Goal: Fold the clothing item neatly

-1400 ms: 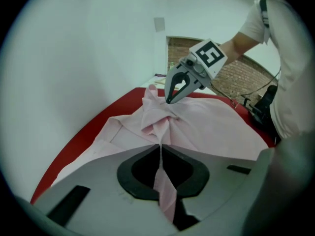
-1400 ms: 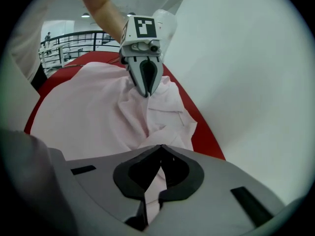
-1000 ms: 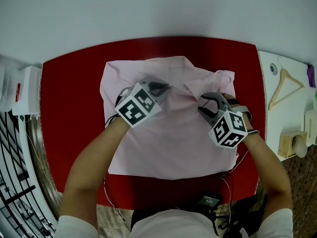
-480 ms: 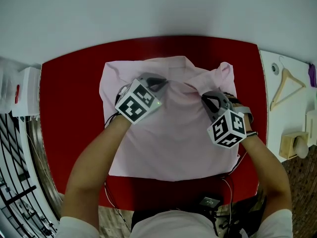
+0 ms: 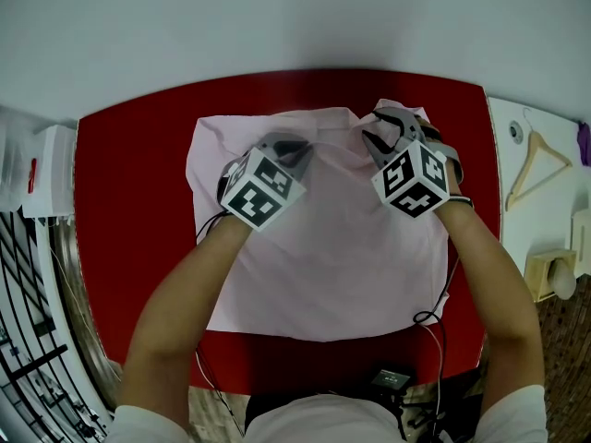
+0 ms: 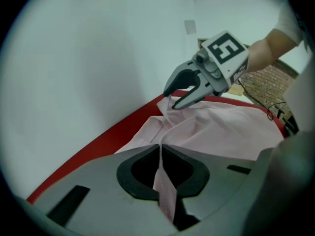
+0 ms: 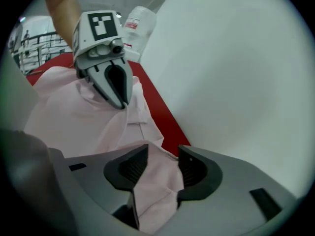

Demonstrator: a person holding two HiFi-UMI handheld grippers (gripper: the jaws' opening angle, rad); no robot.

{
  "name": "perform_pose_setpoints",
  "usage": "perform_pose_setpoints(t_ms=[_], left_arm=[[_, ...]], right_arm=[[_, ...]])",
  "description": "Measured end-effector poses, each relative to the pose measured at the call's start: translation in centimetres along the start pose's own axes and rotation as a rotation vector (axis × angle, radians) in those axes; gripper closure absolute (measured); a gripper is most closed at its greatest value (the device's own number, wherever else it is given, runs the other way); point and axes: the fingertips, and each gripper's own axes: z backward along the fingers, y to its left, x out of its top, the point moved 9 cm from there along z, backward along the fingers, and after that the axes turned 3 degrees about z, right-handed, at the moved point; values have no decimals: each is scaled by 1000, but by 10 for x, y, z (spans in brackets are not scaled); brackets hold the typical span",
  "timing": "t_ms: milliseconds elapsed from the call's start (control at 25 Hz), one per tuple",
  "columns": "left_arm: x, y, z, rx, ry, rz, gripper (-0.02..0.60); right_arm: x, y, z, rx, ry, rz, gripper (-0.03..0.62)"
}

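Head view looks steeply down; gripper views, close-up, share the pink shirt (image 6: 231, 127)

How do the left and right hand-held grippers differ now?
Left hand-held gripper: jaws shut on a fold of the pink shirt, midway along its far edge. Right hand-held gripper: jaws apart, just been opening, cloth between them, at the shirt's far right corner. Both work the same shirt.
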Motion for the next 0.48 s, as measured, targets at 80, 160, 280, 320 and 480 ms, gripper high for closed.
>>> perform_pose_setpoints(t_ms=[80,160,280,320,480], left_arm=[[-1,1,-1,4,-4,14,565],[-2,5,1,-7,-15,32,565],[-2,15,10,-45,-38,66,561],[-2,18,14,-61,-44,74,552],[-4,32,36,-124,-65,82,495]], right_arm=[[-1,-8,-4,-2,-23,-57,365],[-4,-14,3,-25,-45,-77,365],[-22,-22,15,-39,-35,-86,367],[-32,-25,18,-33,-18,-96,367],[-72,-30,23,10,74,-108,367]])
